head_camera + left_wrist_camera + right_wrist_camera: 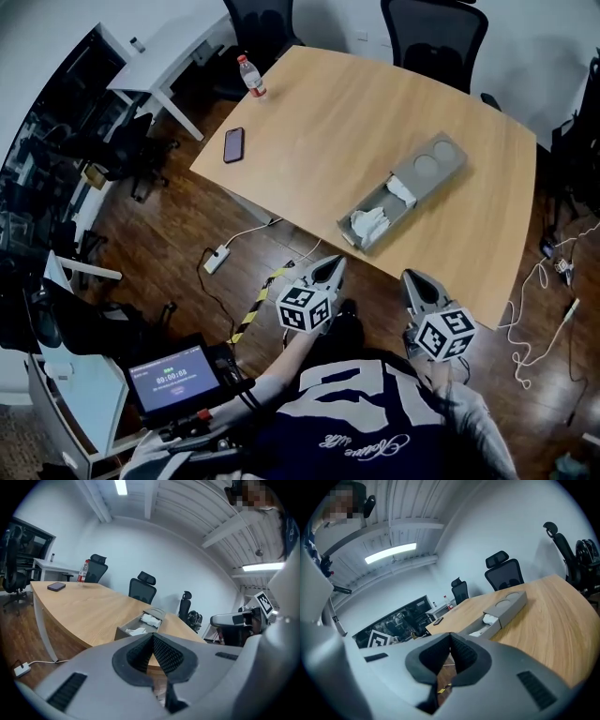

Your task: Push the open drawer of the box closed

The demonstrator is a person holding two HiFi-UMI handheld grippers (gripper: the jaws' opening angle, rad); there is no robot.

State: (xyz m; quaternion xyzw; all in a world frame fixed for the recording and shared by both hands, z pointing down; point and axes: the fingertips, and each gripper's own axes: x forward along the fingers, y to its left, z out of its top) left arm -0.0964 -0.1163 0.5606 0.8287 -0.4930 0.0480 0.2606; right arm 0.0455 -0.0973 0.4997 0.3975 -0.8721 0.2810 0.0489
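On the wooden table (pixel 356 112) sits a gray box (pixel 436 164), near the edge closest to the person. Its drawer (pixel 352 234) sticks out toward the person, with white crumpled things (pixel 368 221) inside. Both grippers hang off the table, apart from the box. The left gripper (pixel 330 267) has its jaws pressed together with nothing between them, and so does the right gripper (pixel 414 279). Closed tips should make a good pusher. I think it is best to put one tip on the middle of the drawer's front and push slowly, straight along the box. The other gripper could hold the far end so the box does not slide.
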